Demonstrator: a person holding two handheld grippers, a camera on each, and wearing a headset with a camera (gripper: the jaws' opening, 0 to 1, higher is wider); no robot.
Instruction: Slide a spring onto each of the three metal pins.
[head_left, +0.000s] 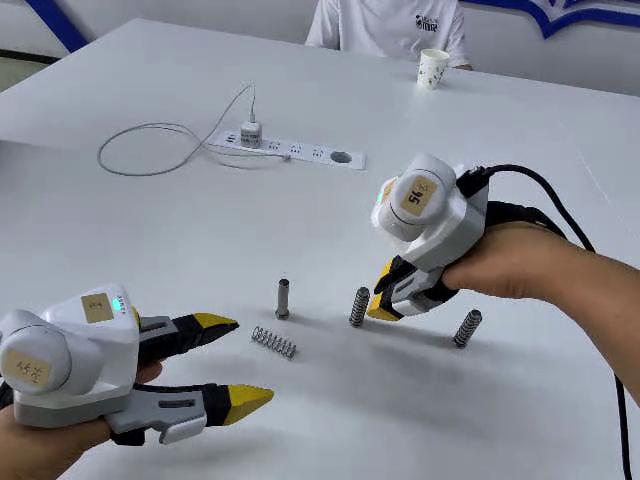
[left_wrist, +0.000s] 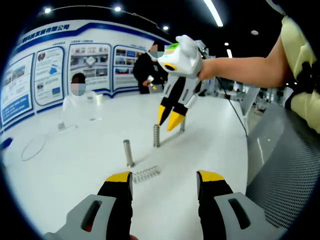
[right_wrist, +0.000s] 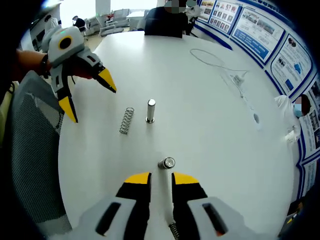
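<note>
Three metal pins stand on the white table. The left pin (head_left: 282, 298) (left_wrist: 129, 152) (right_wrist: 150, 110) is bare. The middle pin (head_left: 359, 306) (left_wrist: 156, 135) (right_wrist: 166, 162) and the right pin (head_left: 466, 328) each carry a spring. A loose spring (head_left: 273, 342) (left_wrist: 146, 173) (right_wrist: 126, 120) lies flat beside the bare pin. My right gripper (head_left: 382, 306) (right_wrist: 161, 178) points down right beside the middle pin, jaws a little apart and holding nothing. My left gripper (head_left: 240, 358) (left_wrist: 165, 177) hovers wide open just short of the loose spring.
A white power strip (head_left: 285, 148) with a charger and looped cable lies at the back. A paper cup (head_left: 432, 68) stands in front of a seated person (head_left: 390, 25) at the far edge. A mesh chair (left_wrist: 280, 175) is beside the table.
</note>
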